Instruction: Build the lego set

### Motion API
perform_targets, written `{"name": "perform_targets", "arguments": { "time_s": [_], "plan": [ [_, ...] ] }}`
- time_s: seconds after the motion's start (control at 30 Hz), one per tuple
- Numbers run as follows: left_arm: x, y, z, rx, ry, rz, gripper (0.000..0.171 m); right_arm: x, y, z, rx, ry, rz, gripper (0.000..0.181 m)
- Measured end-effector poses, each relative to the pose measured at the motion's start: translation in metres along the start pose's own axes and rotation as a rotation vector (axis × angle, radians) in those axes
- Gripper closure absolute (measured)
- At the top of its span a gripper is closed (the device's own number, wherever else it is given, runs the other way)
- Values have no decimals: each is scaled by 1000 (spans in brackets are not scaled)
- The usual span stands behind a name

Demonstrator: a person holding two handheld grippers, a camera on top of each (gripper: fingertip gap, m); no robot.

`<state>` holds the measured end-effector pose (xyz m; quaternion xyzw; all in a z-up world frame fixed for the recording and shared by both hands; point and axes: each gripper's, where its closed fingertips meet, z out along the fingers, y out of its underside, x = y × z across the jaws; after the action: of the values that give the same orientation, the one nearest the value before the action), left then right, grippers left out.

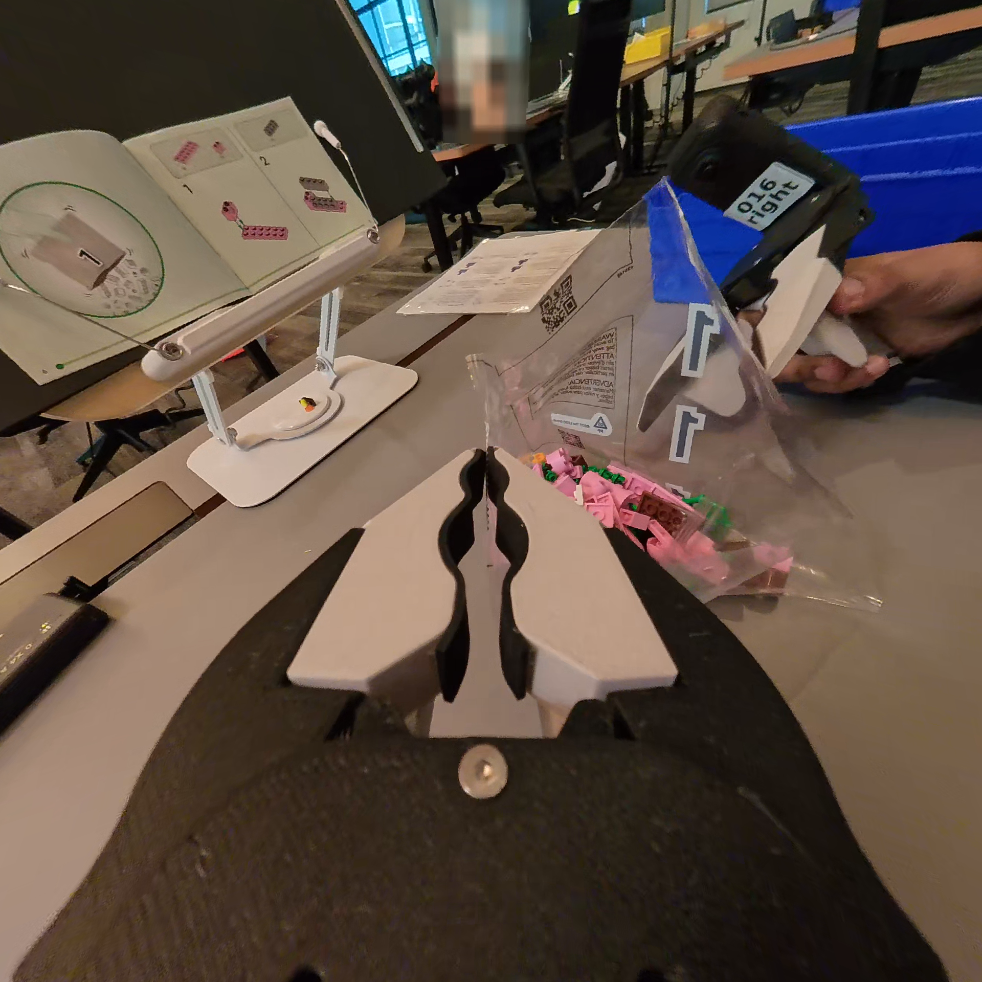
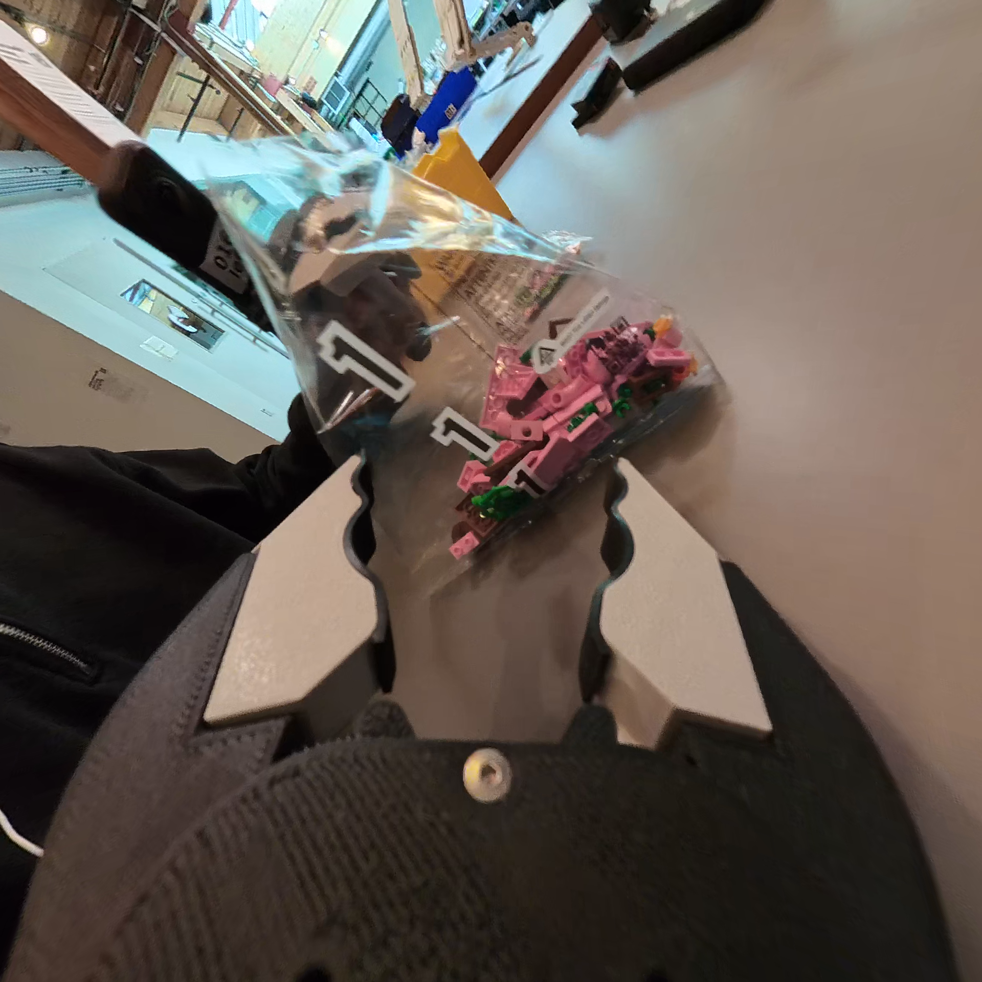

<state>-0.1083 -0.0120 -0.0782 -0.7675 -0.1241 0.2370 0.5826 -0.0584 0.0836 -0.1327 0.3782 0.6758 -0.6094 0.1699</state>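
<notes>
Clear plastic bag (image 1: 611,372) of unbuilt pink bricks (image 2: 558,425) rests on the counter (image 1: 850,691), one edge pinched in the closed left claw (image 1: 487,462), right claw (image 2: 489,473) spread empty: assembly has not started.

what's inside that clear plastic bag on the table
Inside the clear plastic bag lies a heap of loose bricks, mostly pink, some brown and green, a bit of orange. Pieces buried beneath the heap cannot be seen.
</notes>
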Motion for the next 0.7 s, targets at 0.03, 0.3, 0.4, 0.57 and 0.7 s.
{"name": "perform_targets", "arguments": {
  "time_s": [0.03, 0.3, 0.4, 0.57, 0.7],
  "plan": [
    [-1, 1, 0, -1, -1, -5, 171, -5, -3, 0, 13, -12, -26, 95],
    [-3, 3, 1, -6, -11, -8, 171, -44, -15, 5, 85, -100, -246, 100],
    [-3, 3, 1, -6, -14, -7, 171, -42, -3, 20, 24, -51, -296, 105],
    [-4, 5, 2, -12, -25, 3, 171, -28, 10, 29, -63, 108, -445, 181],
    [-6, 3, 1, 0, -34, -1, 171, -29, -7, 17, 16, 150, -479, 181]
  ]
}}
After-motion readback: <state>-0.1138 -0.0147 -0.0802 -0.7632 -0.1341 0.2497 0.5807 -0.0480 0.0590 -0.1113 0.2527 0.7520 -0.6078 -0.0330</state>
